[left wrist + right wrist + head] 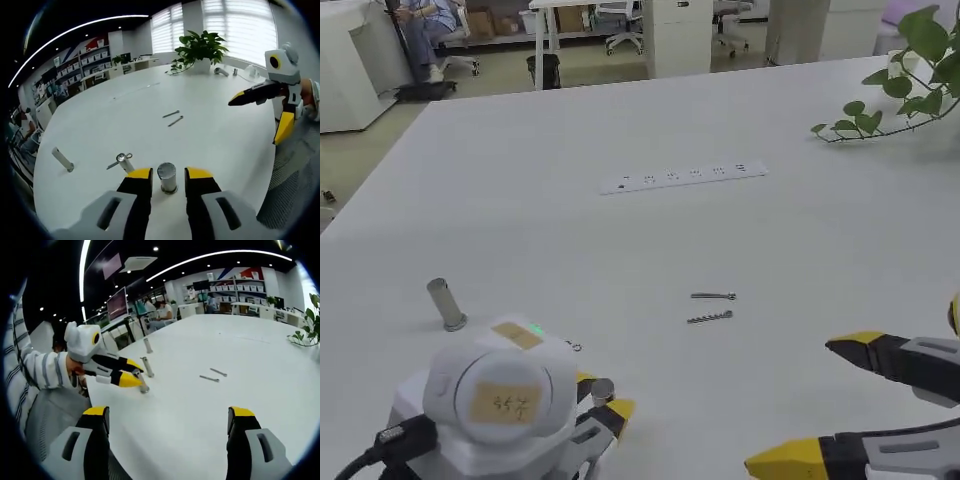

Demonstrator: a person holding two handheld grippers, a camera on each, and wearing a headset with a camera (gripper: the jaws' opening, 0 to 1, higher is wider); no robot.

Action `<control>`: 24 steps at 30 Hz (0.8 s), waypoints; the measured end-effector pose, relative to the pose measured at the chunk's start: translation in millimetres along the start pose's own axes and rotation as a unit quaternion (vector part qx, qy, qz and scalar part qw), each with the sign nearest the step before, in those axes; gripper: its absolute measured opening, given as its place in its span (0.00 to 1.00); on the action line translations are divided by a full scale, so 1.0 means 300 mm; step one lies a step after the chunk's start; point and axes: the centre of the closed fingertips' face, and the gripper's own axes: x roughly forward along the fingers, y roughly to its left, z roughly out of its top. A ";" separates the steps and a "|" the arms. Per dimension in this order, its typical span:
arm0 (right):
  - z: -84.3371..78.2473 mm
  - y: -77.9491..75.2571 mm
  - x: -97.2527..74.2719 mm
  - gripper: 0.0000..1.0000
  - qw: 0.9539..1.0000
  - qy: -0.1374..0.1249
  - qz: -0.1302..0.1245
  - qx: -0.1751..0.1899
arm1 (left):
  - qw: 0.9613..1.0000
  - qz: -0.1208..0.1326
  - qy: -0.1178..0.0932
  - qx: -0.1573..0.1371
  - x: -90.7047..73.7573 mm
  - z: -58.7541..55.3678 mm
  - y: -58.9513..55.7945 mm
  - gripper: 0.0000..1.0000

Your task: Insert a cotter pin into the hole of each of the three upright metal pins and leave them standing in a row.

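**Apparently one pin fitted, two still to do**

Now, in the head view, the left gripper (602,398) sits low over the table (620,230) with a short metal pin (603,387) between its yellow tips. A second pin (445,303) stands upright well off to its left. Two loose cotter pins (713,296) lie ahead and to its right, about midway towards the right gripper (790,404). That gripper's jaws are spread wide and carry nothing.

In the left gripper view, the jaws stand on either side of the metal pin (168,176). A thin gap shows on each side, so they bracket it rather than clamp it. Just ahead and to the left is a third pin (125,162), which seems to have a looped cotter pin through its top. The second pin (62,159), farther left, looks bare.

In the right gripper view, the jaws are parted wide over bare table. The left gripper (131,376) is ahead and to the left, and the loose cotter pins (218,372) are ahead and slightly right.

By my reading, one pin is finished. The two loose cotter pins still have to go into the other two.
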 end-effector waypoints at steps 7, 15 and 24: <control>-0.005 -0.010 -0.009 1.00 1.000 0.004 -0.005 0.000 | 1.000 -0.018 0.000 -0.014 -0.025 -0.012 -0.008 0.40; -0.007 -0.014 -0.008 1.00 1.000 0.011 -0.007 -0.003 | 0.996 -0.047 -0.032 -0.071 -0.058 0.004 -0.015 0.60; -0.013 -0.013 -0.009 0.99 1.000 0.026 -0.010 -0.011 | 0.996 -0.060 -0.027 -0.062 -0.086 -0.025 -0.031 0.74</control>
